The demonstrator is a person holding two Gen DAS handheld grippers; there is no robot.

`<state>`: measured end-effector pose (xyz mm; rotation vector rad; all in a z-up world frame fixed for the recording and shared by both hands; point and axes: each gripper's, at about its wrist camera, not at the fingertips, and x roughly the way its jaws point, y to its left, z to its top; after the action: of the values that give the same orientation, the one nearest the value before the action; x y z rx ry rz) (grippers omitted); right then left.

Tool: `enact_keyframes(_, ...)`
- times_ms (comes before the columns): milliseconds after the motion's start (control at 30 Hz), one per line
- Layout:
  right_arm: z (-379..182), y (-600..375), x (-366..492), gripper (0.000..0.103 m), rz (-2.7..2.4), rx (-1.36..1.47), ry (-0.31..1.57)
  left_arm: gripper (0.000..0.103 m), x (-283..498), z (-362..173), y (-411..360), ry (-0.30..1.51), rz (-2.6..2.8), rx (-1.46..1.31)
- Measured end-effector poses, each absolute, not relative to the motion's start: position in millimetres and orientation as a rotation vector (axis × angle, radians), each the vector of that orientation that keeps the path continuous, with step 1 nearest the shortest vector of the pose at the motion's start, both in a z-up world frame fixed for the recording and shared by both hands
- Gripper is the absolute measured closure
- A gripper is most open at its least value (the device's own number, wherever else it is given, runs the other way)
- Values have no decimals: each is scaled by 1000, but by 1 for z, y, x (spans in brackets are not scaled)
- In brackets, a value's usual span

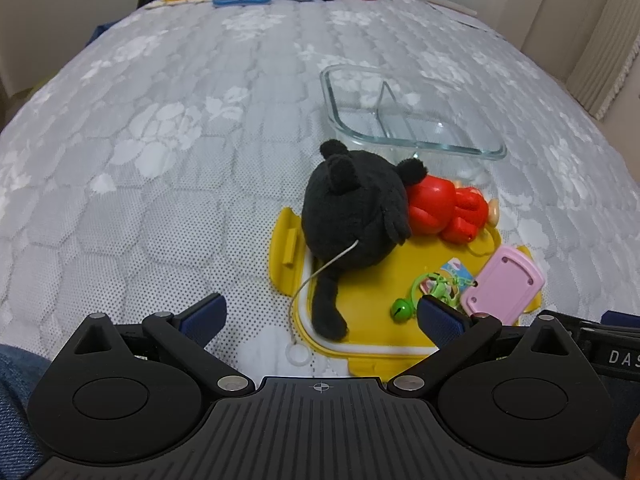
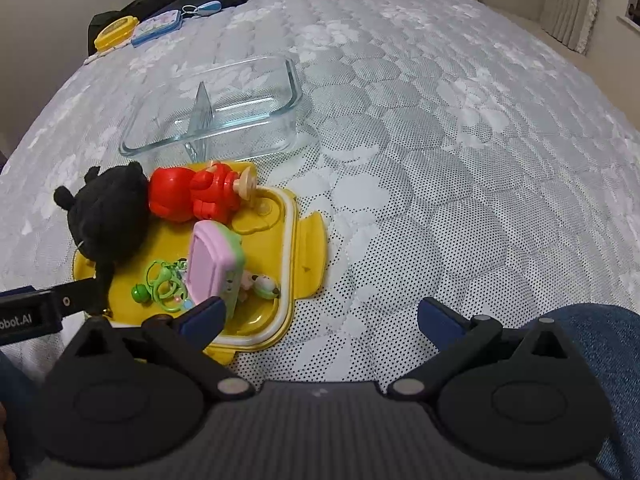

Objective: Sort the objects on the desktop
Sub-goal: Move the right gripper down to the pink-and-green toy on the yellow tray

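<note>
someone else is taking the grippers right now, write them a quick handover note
Left gripper: open, holding nothing, low over the near edge of the yellow lid.
Right gripper: open, holding nothing, over bare mattress just right of the lid.
On the lid: black plush, red figure, pink case, green bell keyring, and a small charm that shows only in the right wrist view.
Glass container with its divider sits beyond the lid; both compartments are empty.
Done: nothing sorted yet.
Left: move every item from the lid into the container.
</note>
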<state>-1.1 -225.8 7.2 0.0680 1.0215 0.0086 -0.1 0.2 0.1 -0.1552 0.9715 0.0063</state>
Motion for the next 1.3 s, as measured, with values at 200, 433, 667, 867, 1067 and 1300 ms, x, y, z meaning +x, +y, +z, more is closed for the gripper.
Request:
enact_keyframes(200, 8, -226, -1, 0, 12, 75, 1026, 0, 0, 0, 2, 980, 18, -166)
enact_keyframes(433, 12, -232, 4, 0, 34, 119, 1039, 0, 4, -3, 5, 998, 42, -122)
enact_keyframes(667, 11, -231, 10, 0, 53, 105, 1051, 0, 5, 0, 6, 1008, 36, -120)
enact_keyframes(867, 8, -231, 12, 0, 63, 113, 1047, 0, 9, -2, 5, 1018, 32, -106)
enact_keyframes(1067, 10, -231, 10, 1, 96, 125, 1023, 0, 16, -4, 5, 1060, 28, -102)
enact_keyframes(1300, 6, -215, 19, 14, 127, 58, 1042, 0, 25, -2, 15, 1045, 22, -156)
